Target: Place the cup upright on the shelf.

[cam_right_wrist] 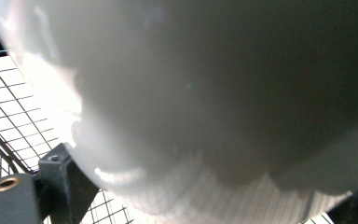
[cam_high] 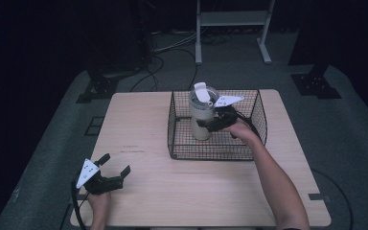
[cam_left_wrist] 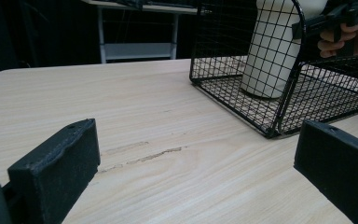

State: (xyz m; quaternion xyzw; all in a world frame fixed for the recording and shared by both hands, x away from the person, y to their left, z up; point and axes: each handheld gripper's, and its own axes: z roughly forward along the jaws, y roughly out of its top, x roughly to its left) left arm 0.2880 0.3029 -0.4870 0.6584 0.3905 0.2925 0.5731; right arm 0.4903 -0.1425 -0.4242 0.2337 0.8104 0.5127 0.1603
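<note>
A black wire basket [cam_high: 249, 143] sat on the pale wooden table [cam_high: 143, 120], toward one o'clock from the table's middle. Inside it, in the corner toward ten o'clock, a white tumbler [cam_high: 201, 115] stood upright, its lid flap raised. The right gripper [cam_high: 210, 125] reached into the basket from the four o'clock side and its jaws were clamped around the tumbler's body; in the right gripper view the tumbler's white wall [cam_right_wrist: 205, 93] pressed between the two black jaws, with basket mesh [cam_right_wrist: 9, 107] behind. The left gripper [cam_high: 116, 168] rested near the table's seven o'clock corner, well apart from the basket, its jaws spread wide with nothing between them. In the left gripper view those parted jaws framed bare table [cam_left_wrist: 121, 107], and the basket [cam_left_wrist: 279, 126] with the tumbler [cam_left_wrist: 270, 56] lay toward one o'clock, the other hand [cam_left_wrist: 349, 37] beside it.
</note>
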